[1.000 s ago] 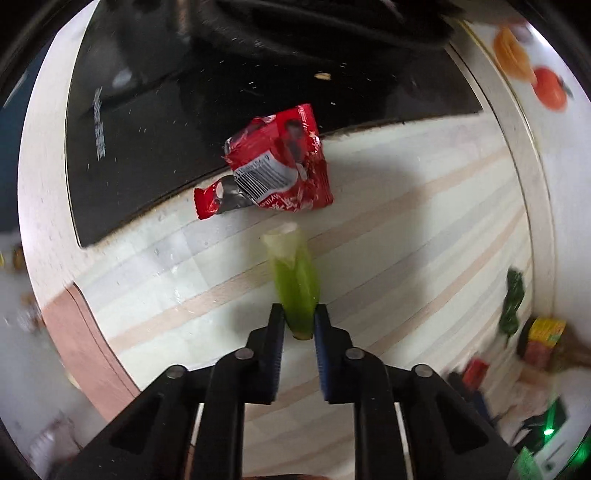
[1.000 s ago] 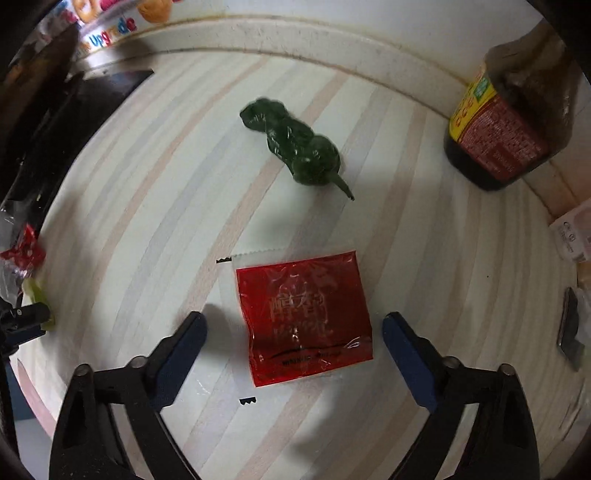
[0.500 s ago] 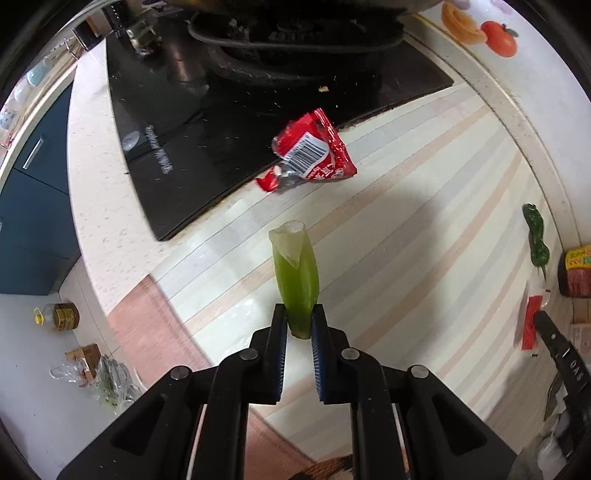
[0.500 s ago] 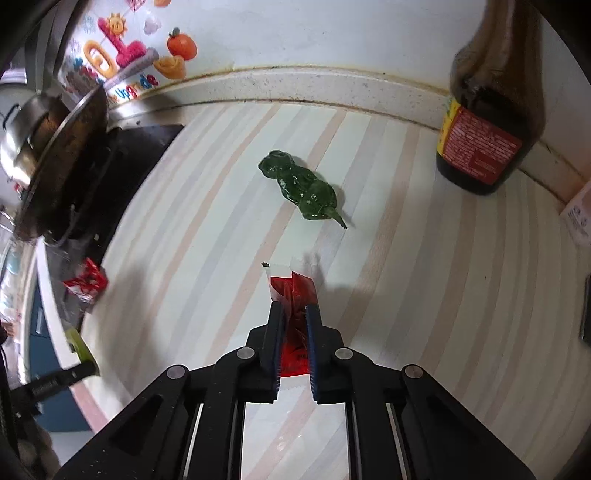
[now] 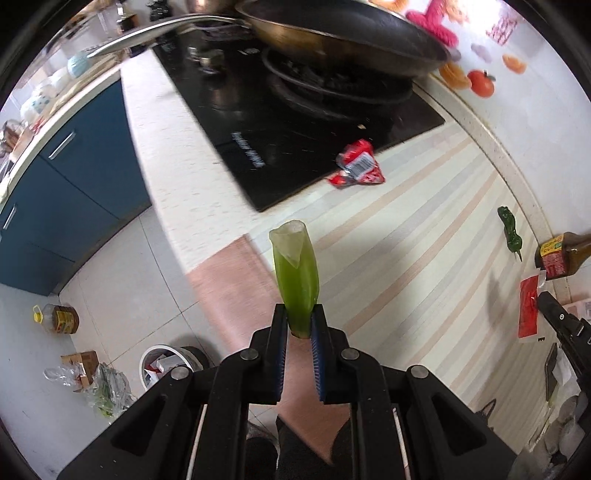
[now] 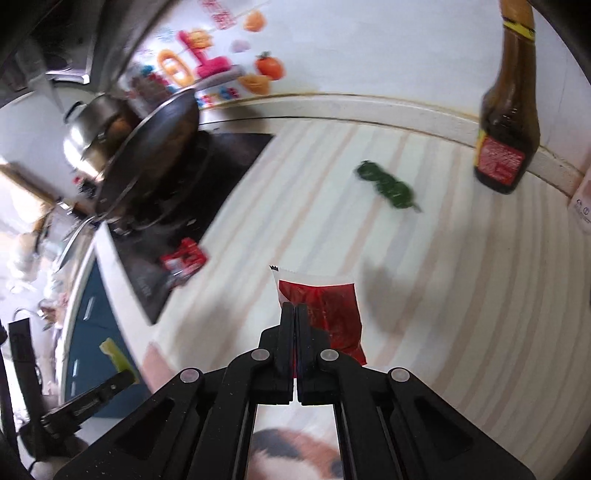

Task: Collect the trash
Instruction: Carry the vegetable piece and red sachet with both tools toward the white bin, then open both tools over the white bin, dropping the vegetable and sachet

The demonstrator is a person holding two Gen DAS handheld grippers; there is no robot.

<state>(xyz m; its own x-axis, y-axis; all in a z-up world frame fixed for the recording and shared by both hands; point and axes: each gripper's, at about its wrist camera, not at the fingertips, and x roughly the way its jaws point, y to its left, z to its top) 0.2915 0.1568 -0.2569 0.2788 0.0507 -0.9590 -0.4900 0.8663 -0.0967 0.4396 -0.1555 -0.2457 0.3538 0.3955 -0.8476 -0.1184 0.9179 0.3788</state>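
My left gripper (image 5: 298, 318) is shut on a green leek piece (image 5: 297, 271) and holds it in the air past the counter's front edge. My right gripper (image 6: 295, 312) is shut on a flat red sauce sachet (image 6: 330, 314), lifted above the striped counter (image 6: 443, 295). That sachet also shows in the left wrist view (image 5: 527, 310). A crumpled red wrapper (image 5: 356, 169) lies at the edge of the black stove (image 5: 295, 122); it also shows in the right wrist view (image 6: 184, 258). A green pepper (image 6: 388, 186) lies on the counter near the back wall.
A pan (image 5: 332, 33) sits on the stove. A brown sauce bottle (image 6: 506, 122) stands at the back right of the counter. On the floor below the left gripper stand a white bin (image 5: 162, 363), an oil jug (image 5: 59, 317) and a bag of scraps (image 5: 103, 391).
The right gripper closed on the red sachet and lifted it off the counter. The left gripper pulled back and up from the counter with the leek piece, past the front edge.
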